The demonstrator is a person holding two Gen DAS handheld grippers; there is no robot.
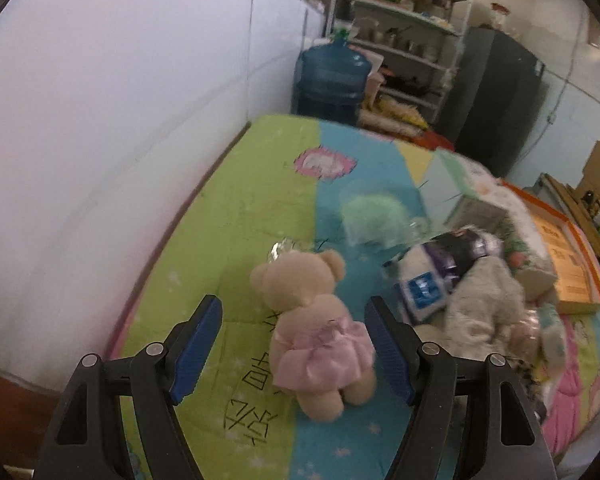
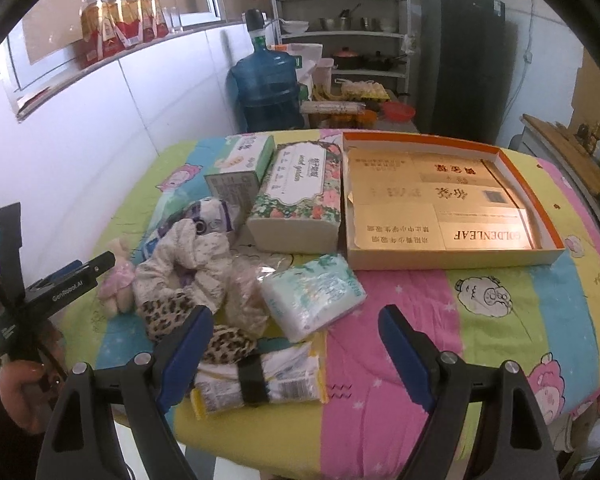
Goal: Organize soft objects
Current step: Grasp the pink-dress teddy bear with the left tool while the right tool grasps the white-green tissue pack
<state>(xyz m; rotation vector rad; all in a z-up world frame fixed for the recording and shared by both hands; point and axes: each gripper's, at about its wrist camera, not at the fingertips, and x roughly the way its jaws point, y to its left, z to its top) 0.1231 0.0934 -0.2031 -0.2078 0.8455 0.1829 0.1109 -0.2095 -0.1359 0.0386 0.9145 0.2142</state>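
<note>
A beige teddy bear (image 1: 312, 320) in a pink dress lies on the striped bedspread (image 1: 244, 216), its back towards me. My left gripper (image 1: 293, 306) is open, with one blue pad on each side of the bear. In the right wrist view the same bear (image 2: 116, 280) sits left of a heap of white floral cloth (image 2: 188, 264) and leopard-print fabric (image 2: 220, 340). My right gripper (image 2: 296, 316) stands open above the bed's near edge. It holds nothing, and a soft tissue pack (image 2: 312, 296) lies just ahead of it.
A banded tissue pack (image 2: 260, 380) lies by my right gripper's left finger. Two tissue boxes (image 2: 300, 196) and an orange-rimmed cardboard tray (image 2: 440, 200) stand further back. A bagged green fluffy item (image 1: 372, 216) lies beyond the bear. A water jug (image 2: 268, 84) and shelves stand behind the bed, with a wall on the left.
</note>
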